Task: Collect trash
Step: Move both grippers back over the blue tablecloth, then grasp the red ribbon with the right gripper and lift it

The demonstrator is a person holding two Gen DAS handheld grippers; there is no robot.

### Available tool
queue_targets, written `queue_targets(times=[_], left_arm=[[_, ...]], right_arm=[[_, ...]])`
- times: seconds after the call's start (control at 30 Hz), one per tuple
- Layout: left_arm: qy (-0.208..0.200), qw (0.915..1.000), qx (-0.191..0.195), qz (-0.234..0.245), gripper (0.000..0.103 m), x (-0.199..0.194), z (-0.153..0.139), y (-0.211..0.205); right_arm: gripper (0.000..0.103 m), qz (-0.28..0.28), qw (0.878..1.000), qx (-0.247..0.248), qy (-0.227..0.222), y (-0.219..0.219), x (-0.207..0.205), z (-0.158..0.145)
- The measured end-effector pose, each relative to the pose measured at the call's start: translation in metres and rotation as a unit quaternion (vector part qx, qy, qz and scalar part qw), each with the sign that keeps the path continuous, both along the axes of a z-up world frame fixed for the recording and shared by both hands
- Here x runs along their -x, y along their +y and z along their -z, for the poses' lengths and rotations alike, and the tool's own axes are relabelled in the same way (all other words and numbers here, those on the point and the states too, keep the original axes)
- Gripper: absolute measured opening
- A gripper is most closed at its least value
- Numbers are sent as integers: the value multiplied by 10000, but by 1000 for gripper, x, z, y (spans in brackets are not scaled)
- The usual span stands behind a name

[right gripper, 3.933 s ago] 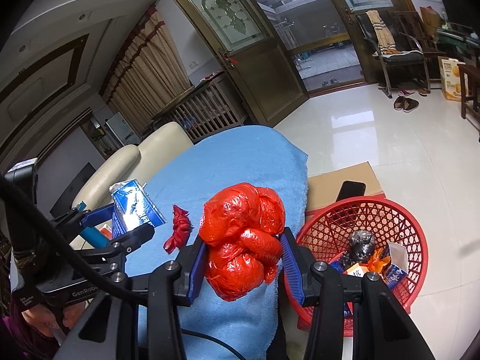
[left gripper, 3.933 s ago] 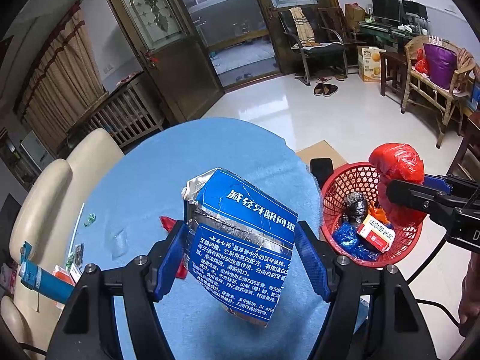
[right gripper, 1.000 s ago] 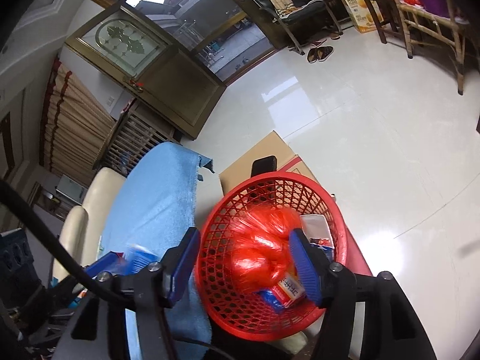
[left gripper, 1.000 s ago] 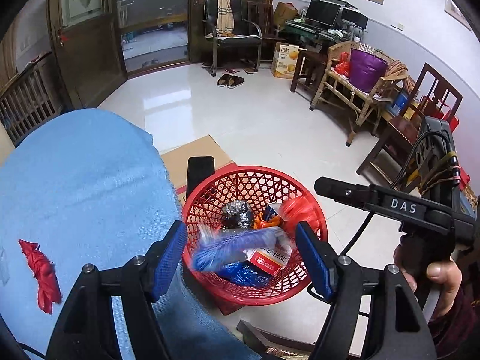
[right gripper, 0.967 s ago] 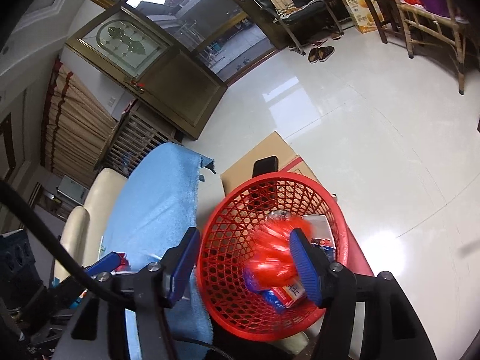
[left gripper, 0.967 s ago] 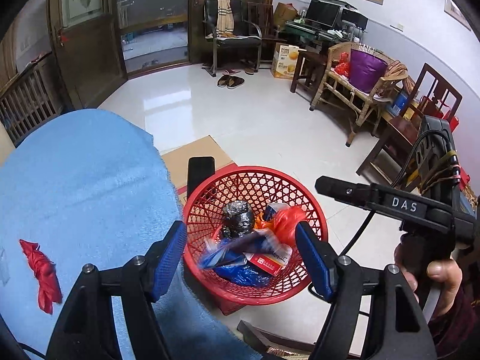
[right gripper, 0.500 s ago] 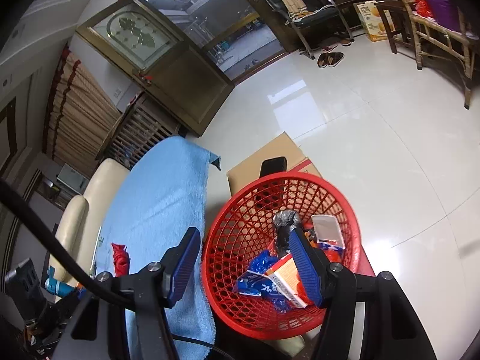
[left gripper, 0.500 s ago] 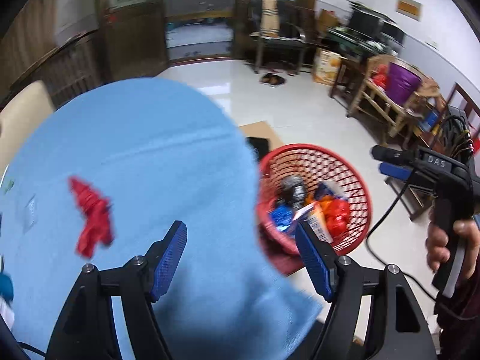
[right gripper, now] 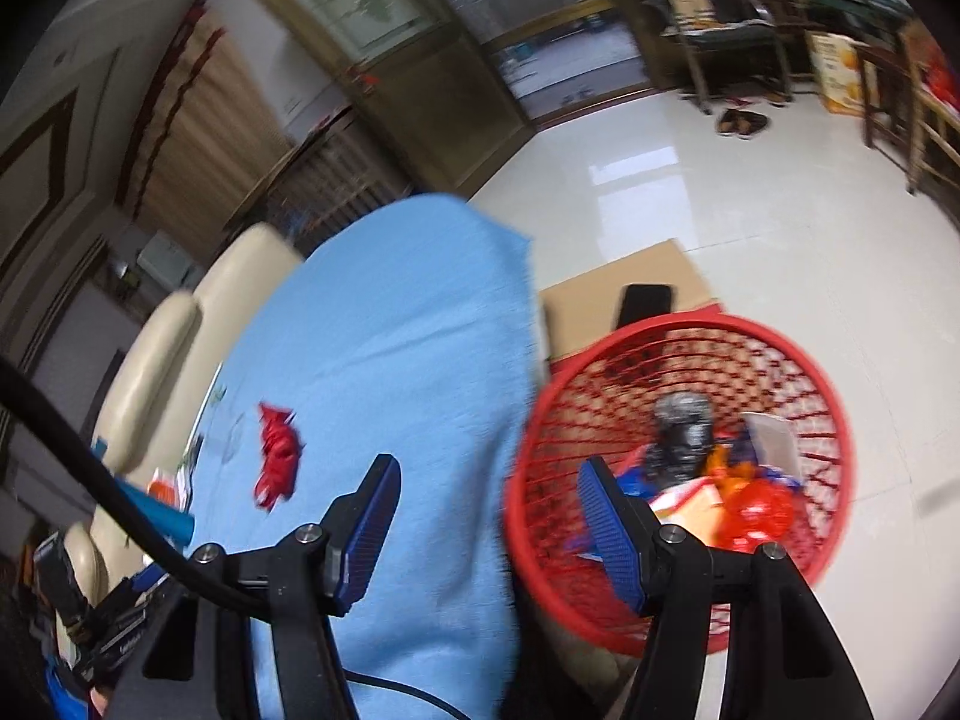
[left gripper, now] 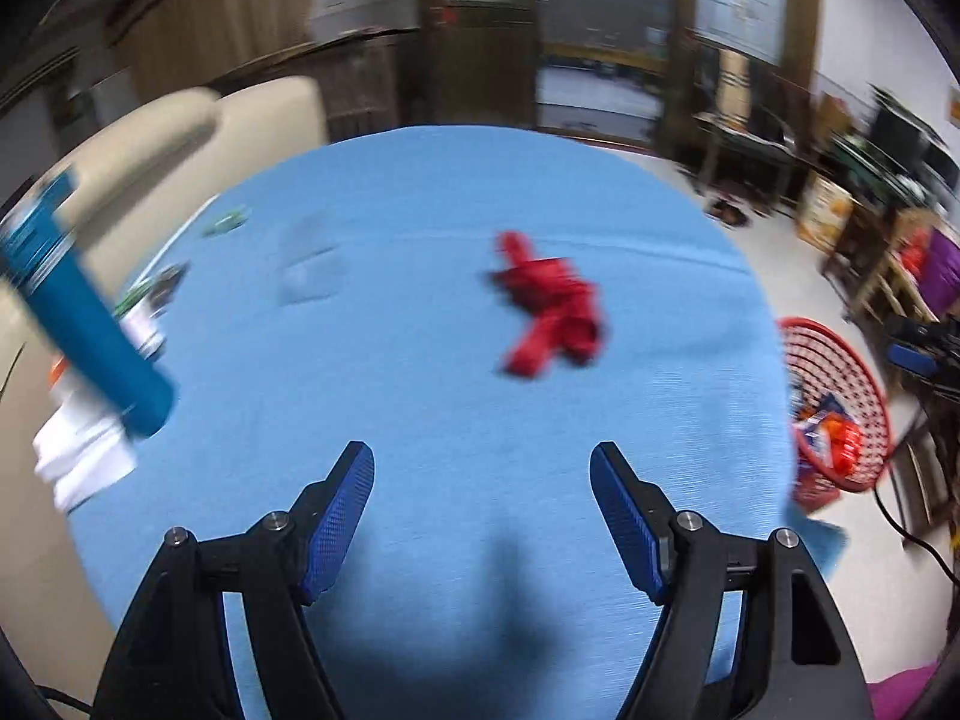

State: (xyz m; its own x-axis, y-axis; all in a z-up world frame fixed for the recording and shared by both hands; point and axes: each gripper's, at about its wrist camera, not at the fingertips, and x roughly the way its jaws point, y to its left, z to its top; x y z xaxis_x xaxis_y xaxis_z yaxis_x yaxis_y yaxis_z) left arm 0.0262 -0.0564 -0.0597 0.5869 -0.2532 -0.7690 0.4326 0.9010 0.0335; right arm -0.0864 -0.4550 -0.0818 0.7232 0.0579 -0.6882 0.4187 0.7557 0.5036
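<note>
both our left gripper [left gripper: 482, 501] and right gripper [right gripper: 487, 516] gape empty; next we reach the red scrap [left gripper: 549, 312], far from the basket [right gripper: 678, 330].

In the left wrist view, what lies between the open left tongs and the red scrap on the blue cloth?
Only bare blue cloth separates the left tongs from the red scrap.

red scrap [left gripper: 549, 312], blue cloth [left gripper: 420, 372], red lattice basket [right gripper: 816, 396].

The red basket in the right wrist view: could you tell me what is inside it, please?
The red basket holds a crumpled red bag, a dark foil wad and blue and orange wrappers; anything beneath is hidden.
</note>
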Motion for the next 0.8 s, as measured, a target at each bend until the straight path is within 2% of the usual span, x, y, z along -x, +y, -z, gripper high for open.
queue_targets(times=[0.2,0.37,0.43,0.6,0.8], left_arm=[[35,9975,41,-710,75,-18,10,54],[103,9946,75,-1025,75,-33,18,78],[115,9941,84,-1074,75,-39,18,83],[137,9940,217,-1065,75,-66,10,87],[151,9941,464,-974,79,-122,0,69]], right_arm=[[65,-874,9957,302,22,64,-57,-12],[65,-1509,9859,716,37,117,-114,-17],[65,-1710,9825,725,131,132,-140,-10],[65,-1942,9795,357,404,150,-194,16],[61,-2115,9739,474,674,168,-241,36]])
